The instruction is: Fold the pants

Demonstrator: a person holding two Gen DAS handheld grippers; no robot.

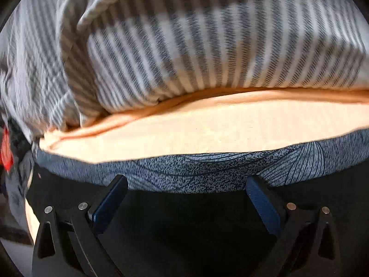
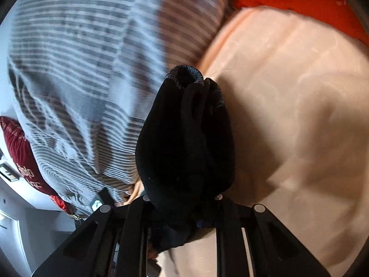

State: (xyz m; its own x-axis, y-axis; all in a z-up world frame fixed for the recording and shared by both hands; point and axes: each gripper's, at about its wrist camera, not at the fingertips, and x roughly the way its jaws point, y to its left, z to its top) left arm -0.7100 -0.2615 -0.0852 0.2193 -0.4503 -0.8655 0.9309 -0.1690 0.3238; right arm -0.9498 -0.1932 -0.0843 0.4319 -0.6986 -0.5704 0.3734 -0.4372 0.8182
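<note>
Bunched pants (image 2: 184, 138) pinched between right gripper (image 2: 184, 207) fingers; left gripper (image 1: 186, 182) agape.

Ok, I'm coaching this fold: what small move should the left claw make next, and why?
Probably close the left claw on the pants. Its fingers stand wide apart with the patterned edge lying between them, unpinched, while the right claw is shut on a dark bunch. Both ends need holding to fold over the peach sheet.

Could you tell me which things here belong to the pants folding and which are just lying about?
Job:
- pants
- left tongs, open
- right tongs, shut on the pants

Lying about:
- striped duvet
- peach sheet
- red pillow
</note>
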